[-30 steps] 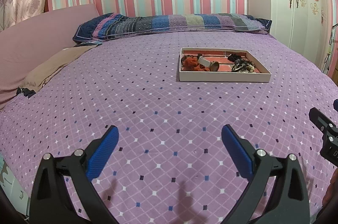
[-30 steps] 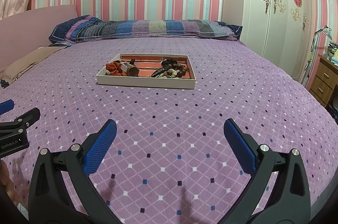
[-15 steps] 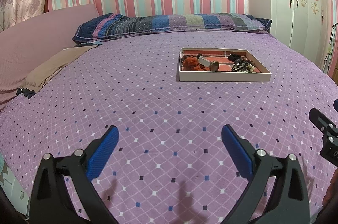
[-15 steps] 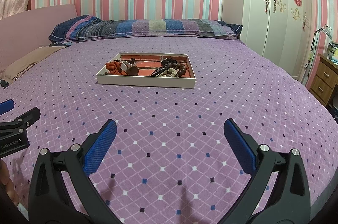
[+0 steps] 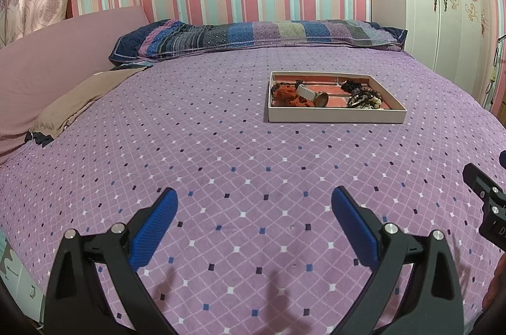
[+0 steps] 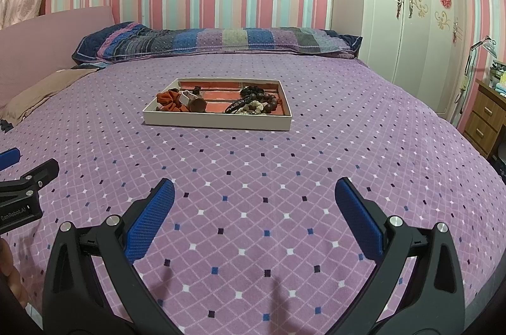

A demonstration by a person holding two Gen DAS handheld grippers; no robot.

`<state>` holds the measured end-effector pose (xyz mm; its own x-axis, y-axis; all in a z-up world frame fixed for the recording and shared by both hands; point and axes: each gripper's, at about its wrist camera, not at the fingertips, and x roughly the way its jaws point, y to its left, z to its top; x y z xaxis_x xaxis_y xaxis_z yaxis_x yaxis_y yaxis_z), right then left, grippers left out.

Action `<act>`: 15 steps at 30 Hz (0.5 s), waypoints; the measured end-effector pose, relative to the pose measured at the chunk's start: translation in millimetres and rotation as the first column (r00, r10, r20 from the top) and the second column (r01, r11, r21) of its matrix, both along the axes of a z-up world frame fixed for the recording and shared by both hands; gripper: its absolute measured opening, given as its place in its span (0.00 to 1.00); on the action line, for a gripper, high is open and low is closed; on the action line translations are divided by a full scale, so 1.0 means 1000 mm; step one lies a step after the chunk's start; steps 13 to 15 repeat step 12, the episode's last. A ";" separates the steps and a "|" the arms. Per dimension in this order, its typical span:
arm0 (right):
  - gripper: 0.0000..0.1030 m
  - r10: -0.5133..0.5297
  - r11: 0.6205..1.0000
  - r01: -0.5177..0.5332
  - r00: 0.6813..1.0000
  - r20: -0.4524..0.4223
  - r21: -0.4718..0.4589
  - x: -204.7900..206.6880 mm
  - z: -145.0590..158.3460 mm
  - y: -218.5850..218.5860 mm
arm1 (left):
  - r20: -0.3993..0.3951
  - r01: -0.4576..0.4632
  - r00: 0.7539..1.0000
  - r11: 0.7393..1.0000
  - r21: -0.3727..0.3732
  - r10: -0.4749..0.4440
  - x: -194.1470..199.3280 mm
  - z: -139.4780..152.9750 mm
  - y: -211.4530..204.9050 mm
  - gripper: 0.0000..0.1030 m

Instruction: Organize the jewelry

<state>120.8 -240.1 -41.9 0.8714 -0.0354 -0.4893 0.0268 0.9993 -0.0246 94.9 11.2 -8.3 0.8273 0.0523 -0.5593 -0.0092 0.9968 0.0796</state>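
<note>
Both claws, the left gripper (image 5: 253, 208) and the right gripper (image 6: 254, 199), stand wide and empty near the bed's (image 5: 221, 164) front edge. Over the past second we see nothing shift. The jewelry (image 6: 253, 105) lies in the tray (image 6: 215, 121) mid-bed, fitting sorted or unsorted alike.

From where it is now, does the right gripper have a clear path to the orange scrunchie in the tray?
Probably yes. The right gripper is open, and only bare bedspread lies before the tray. The scrunchie lies uncovered at the left end.
</note>
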 end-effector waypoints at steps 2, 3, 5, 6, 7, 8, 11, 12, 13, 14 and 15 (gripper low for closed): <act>0.96 -0.001 1.000 0.001 1.000 -0.001 0.000 0.000 -0.001 -0.001 | 0.001 -0.001 1.000 1.000 -0.001 0.001 0.000 0.000 0.000 0.93; 0.96 -0.001 1.000 0.001 1.000 -0.001 0.000 0.000 -0.001 -0.001 | 0.000 -0.001 1.000 1.000 -0.001 0.001 0.000 0.000 0.000 0.93; 0.96 -0.002 1.000 0.002 1.000 -0.002 -0.001 0.001 -0.001 -0.001 | 0.000 0.005 1.000 1.000 0.002 -0.005 0.000 -0.001 -0.001 0.93; 0.96 -0.002 1.000 0.002 1.000 -0.003 -0.002 0.001 -0.001 -0.001 | -0.002 0.007 1.000 1.000 0.005 -0.007 0.001 -0.001 -0.001 0.93; 0.96 -0.003 1.000 0.003 1.000 -0.005 -0.002 0.001 -0.001 -0.001 | -0.005 0.008 1.000 1.000 0.004 -0.008 0.001 -0.002 -0.002 0.93; 0.96 -0.004 1.000 0.004 1.000 -0.007 -0.001 0.002 -0.002 -0.002 | -0.008 0.010 1.000 1.000 0.000 -0.010 0.002 -0.003 -0.002 0.93; 0.96 -0.006 1.000 0.006 1.000 -0.009 -0.002 0.003 -0.003 -0.003 | -0.016 0.014 1.000 1.000 -0.011 -0.014 0.004 -0.004 -0.002 0.93; 0.96 -0.008 1.000 0.008 1.000 -0.009 -0.002 0.004 -0.004 -0.004 | -0.017 0.013 1.000 1.000 -0.008 -0.013 0.005 -0.005 -0.002 0.93; 0.96 -0.008 1.000 0.008 1.000 -0.009 -0.002 0.004 -0.004 -0.004 | -0.017 0.013 1.000 1.000 -0.008 -0.013 0.005 -0.005 -0.002 0.93; 0.96 -0.008 1.000 0.008 1.000 -0.009 -0.002 0.004 -0.004 -0.004 | -0.017 0.013 1.000 1.000 -0.008 -0.013 0.005 -0.005 -0.002 0.93; 0.96 -0.008 1.000 0.008 1.000 -0.009 -0.002 0.004 -0.004 -0.004 | -0.017 0.013 1.000 1.000 -0.008 -0.013 0.005 -0.005 -0.002 0.93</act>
